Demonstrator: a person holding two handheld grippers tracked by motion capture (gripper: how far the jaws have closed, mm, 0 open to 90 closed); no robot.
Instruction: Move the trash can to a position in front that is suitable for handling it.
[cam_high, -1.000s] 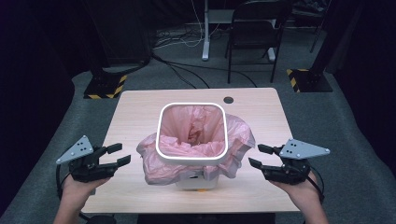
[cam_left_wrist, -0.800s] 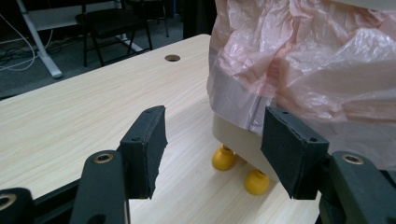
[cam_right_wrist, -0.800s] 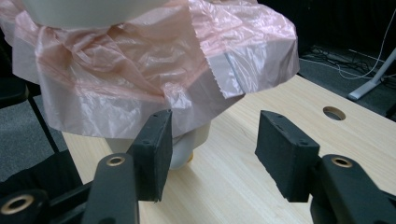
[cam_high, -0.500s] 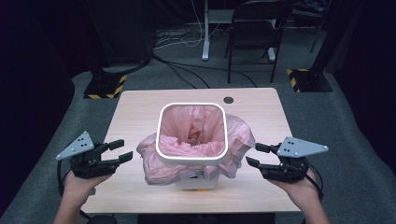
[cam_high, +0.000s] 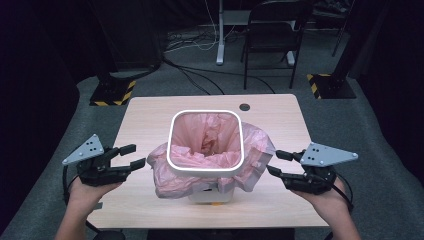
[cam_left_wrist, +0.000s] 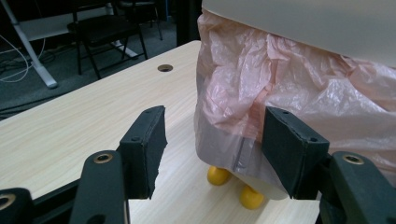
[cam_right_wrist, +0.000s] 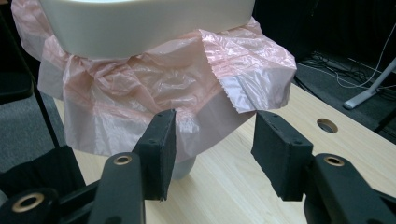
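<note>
At table centre: white rounded-square bin (cam_high: 205, 141), glossy rim, lined with crinkled translucent pink plastic bag (cam_high: 165, 172) draped outside. Left gripper (cam_high: 131, 156) at 9 o'clock of bin, jaws wide apart, holding nothing. Right gripper (cam_high: 275, 163) at 3 o'clock, jaws just been narrowing, nothing between them. Left gripper view adds yellow round feet (cam_left_wrist: 218, 175) under bin; pale woodgrain table (cam_left_wrist: 70, 126), grommet hole (cam_left_wrist: 165, 68).

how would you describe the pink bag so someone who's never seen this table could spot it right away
On the light wooden table, near its front edge, stands a small white bin with a rounded square rim. The pink plastic bag lines it and spills crumpled over its sides. It is the one pink, translucent thing there, lying between the two black grippers.
</note>
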